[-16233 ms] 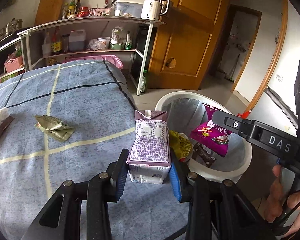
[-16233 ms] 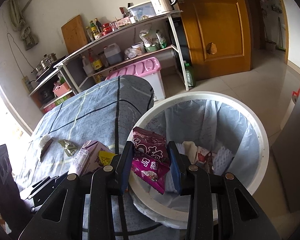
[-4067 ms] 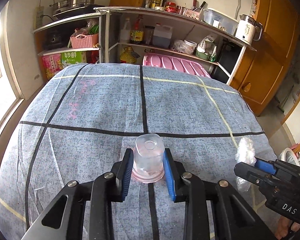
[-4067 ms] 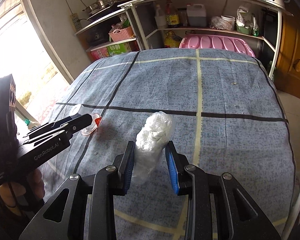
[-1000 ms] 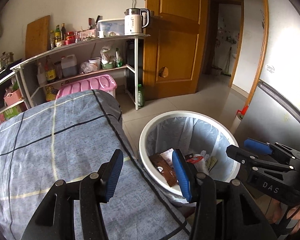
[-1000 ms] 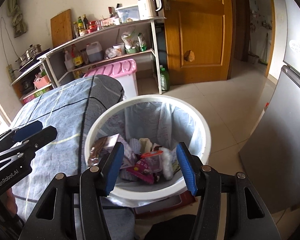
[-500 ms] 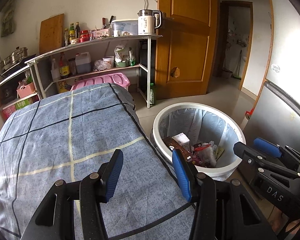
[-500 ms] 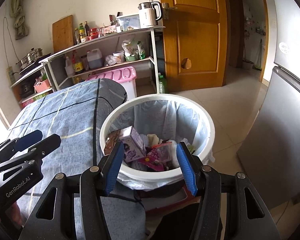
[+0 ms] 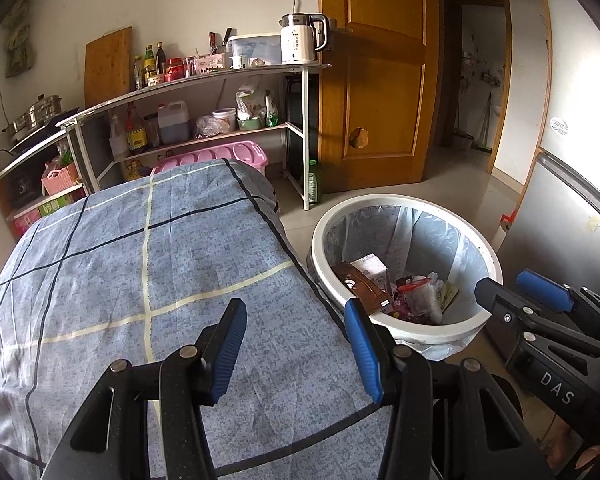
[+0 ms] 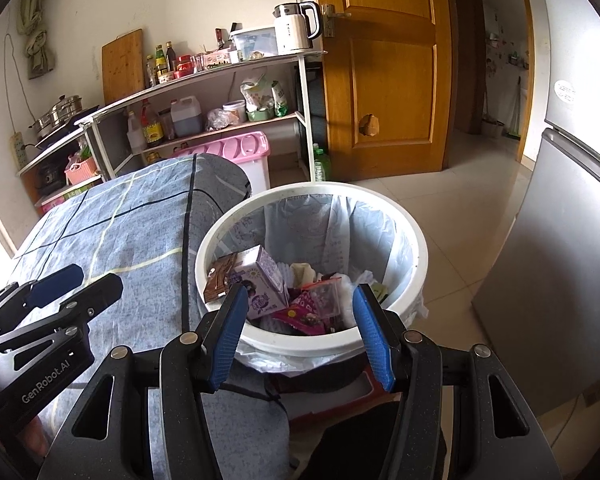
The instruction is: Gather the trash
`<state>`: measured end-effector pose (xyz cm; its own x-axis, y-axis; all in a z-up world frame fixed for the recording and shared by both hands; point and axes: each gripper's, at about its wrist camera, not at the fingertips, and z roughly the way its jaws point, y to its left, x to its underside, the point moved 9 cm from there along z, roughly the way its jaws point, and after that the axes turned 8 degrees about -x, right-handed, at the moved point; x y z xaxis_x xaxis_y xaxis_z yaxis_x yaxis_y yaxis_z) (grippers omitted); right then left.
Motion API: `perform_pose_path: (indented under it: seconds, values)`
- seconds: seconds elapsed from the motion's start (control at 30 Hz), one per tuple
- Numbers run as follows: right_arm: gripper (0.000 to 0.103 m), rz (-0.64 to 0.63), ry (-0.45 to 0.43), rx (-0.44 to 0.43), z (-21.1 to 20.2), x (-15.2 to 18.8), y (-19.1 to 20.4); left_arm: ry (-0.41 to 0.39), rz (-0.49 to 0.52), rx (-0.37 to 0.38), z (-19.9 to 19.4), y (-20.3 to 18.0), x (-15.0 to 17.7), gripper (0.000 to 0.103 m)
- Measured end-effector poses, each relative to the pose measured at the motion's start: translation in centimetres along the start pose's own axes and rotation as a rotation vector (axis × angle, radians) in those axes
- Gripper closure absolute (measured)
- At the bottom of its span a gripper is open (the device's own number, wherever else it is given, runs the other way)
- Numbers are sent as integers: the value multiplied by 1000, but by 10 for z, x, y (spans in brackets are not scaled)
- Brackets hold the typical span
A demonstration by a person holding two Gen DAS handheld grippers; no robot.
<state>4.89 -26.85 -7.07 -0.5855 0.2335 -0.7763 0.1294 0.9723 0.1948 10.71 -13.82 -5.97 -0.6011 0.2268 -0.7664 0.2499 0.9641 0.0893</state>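
Trash (image 10: 284, 292) lies in the bin (image 10: 414, 240); both grippers, left (image 9: 296, 346) and right (image 10: 302, 332), are spread and empty; visible surface (image 9: 148, 264) holds none.

Your left wrist camera looks down along its jaws over the blue checked counter (image 9: 140, 280), with the white bin (image 9: 404, 204) off to its right. Your right wrist camera sits close above that bin (image 10: 312, 190), tilted down into it. Both views share the bin, the counter, the shelves (image 9: 204, 80) and the wooden door (image 10: 384, 60).
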Motion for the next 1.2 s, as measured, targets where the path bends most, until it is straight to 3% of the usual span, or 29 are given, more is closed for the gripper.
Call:
perform_pose_path:
  seconds: [1.2]
  values:
    - [47,-19,-20,-16,0,0,12,9,-35,-40,-1,15,1,52]
